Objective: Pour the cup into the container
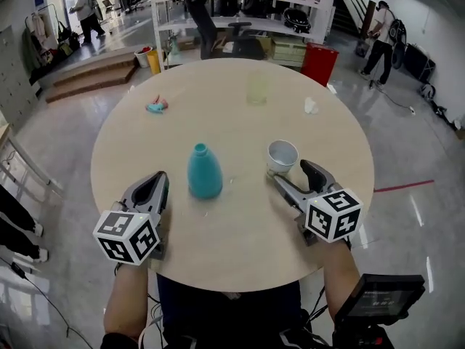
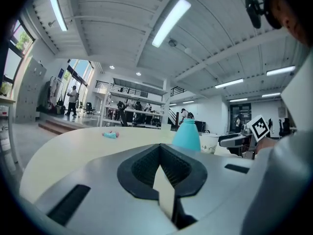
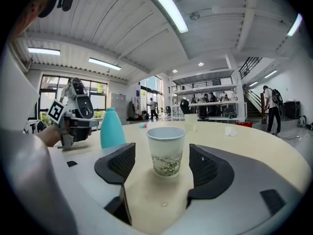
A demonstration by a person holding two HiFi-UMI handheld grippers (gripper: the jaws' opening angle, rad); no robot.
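A white paper cup [image 1: 282, 156] [image 3: 166, 150] stands upright on the round beige table [image 1: 240, 246], right of centre. My right gripper [image 1: 294, 174] [image 3: 161, 168] is open just behind it, with the cup between the fingertips and a gap to each pad. A teal bottle-shaped container [image 1: 204, 171] [image 2: 186, 135] [image 3: 112, 128] with an open neck stands at mid-table, left of the cup. My left gripper [image 1: 155, 184] [image 2: 160, 166] rests low at the table's near left, shut with nothing in it, a short way left of the container.
Far across the table are a translucent yellowish cup [image 1: 256, 88], a small teal-and-pink object [image 1: 156, 105] and a crumpled white scrap [image 1: 311, 106]. Beyond the table stand shelves, a chair and a red bin [image 1: 320, 62]. People walk in the background.
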